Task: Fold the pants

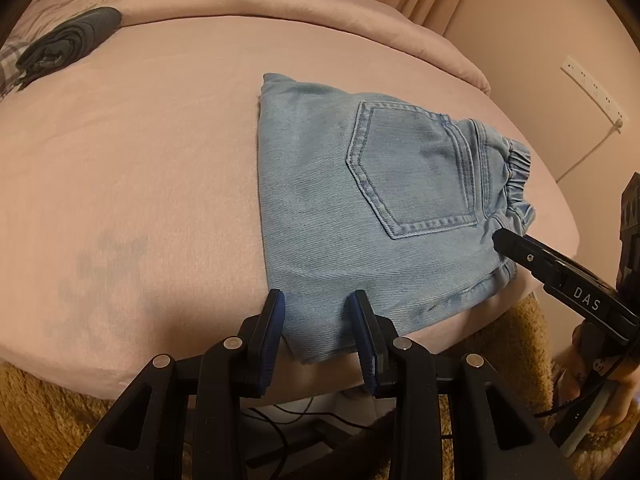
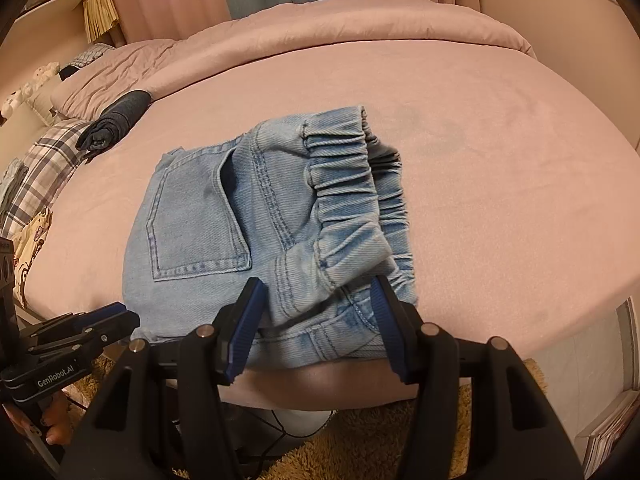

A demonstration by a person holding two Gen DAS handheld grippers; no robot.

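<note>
The light-blue jeans (image 1: 360, 200) lie folded into a short stack at the near edge of the pink bed (image 1: 140, 160), back pocket up and elastic waistband (image 2: 344, 168) to the right. My left gripper (image 1: 318, 308) is open, its fingers resting over the stack's near left corner, where the denim lies flat between them. My right gripper (image 2: 316, 300) is open wider at the waist end of the jeans (image 2: 240, 220). Thick folded denim fills the gap between its blue pads. In the left wrist view its fingertips (image 1: 502, 242) touch the waistband.
A rolled dark grey garment (image 1: 68, 46) lies at the far left of the bed, beside a plaid cloth (image 2: 44, 160). A bunched pink duvet (image 2: 320, 24) runs along the back. Below the bed edge are a brown shaggy rug (image 2: 360, 448) and cables. A wall is at the right.
</note>
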